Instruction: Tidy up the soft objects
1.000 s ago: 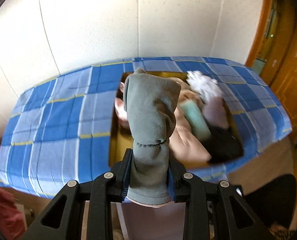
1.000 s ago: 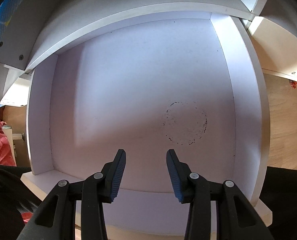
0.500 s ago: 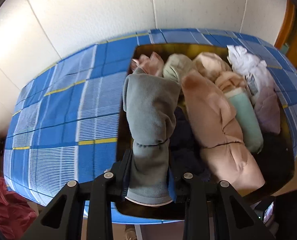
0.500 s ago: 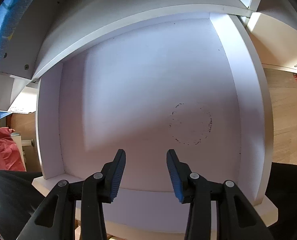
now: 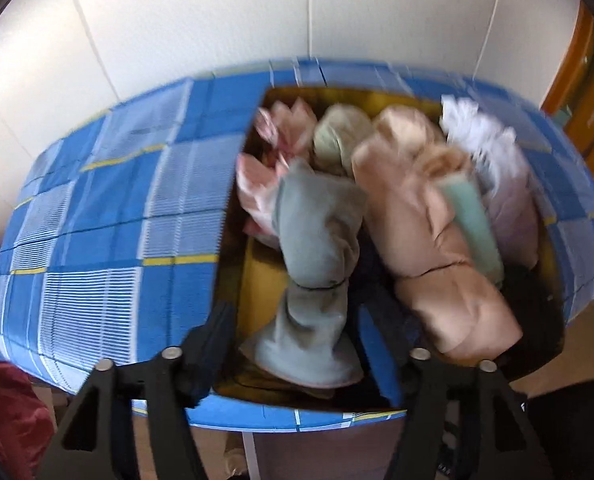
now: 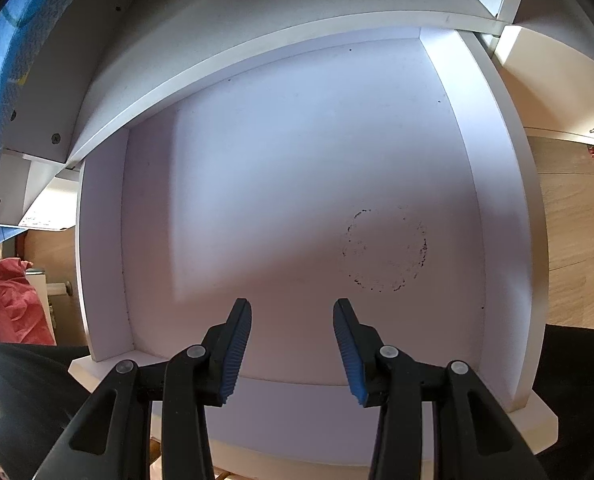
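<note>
Now the grey sock (image 5: pixel 313 256) lies between the opening left gripper's (image 5: pixel 297 320) fingers.

Left claw (image 5: pixel 293 320) opening, right claw (image 6: pixel 293 320) apart.

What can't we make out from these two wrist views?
- Left wrist: motion blur smears the grey roll between the opening left gripper; contact unclear.
- Left wrist: box floor hidden under clothes.
- Right wrist: right gripper sees only the white shelf; box out of frame.
</note>
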A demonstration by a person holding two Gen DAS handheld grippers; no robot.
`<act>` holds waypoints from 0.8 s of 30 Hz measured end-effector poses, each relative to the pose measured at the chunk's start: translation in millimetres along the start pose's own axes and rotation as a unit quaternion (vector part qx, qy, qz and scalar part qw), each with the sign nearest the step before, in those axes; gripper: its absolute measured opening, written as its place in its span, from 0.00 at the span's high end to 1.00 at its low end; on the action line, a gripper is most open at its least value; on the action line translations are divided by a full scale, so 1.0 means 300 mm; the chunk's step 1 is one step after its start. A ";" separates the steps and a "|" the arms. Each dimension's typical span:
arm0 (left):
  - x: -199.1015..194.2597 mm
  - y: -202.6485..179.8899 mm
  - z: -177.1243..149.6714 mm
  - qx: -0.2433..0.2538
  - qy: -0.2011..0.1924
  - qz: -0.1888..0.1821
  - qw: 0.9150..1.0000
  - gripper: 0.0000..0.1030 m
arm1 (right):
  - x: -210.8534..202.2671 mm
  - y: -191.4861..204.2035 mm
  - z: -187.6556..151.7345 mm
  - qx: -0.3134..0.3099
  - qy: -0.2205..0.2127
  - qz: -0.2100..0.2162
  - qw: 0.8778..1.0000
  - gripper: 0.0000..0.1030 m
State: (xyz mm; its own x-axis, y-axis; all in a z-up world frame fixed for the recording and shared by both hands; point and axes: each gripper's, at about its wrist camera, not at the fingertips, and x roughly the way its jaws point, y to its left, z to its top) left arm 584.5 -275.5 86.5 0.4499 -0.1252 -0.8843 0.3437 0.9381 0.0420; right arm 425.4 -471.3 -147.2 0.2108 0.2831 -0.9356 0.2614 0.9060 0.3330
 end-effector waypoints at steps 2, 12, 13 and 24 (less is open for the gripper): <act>-0.037 0.000 -0.017 -0.005 -0.015 0.007 1.000 0.33 | 0.000 0.008 -0.003 -0.006 -0.001 -0.004 1.000 0.58; -0.190 -0.069 -0.174 -0.011 -0.085 0.024 0.996 0.08 | -0.025 0.022 -0.010 -0.022 -0.010 -0.023 0.999 0.58; -0.203 -0.076 -0.194 -0.017 -0.087 0.023 0.996 0.07 | -0.029 0.024 -0.014 -0.026 -0.011 -0.024 0.999 0.58; -0.259 -0.093 -0.392 -0.063 -0.082 0.018 0.994 0.02 | -0.096 0.087 -0.065 -0.091 -0.039 -0.056 0.994 0.54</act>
State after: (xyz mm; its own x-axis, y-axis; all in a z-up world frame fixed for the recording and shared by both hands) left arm 443.0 -253.9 99.5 0.5923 -0.1317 -0.7949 0.2238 0.9746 0.0053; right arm 407.9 -449.7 -113.8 0.2637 0.1587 -0.9515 0.1144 0.9743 0.1942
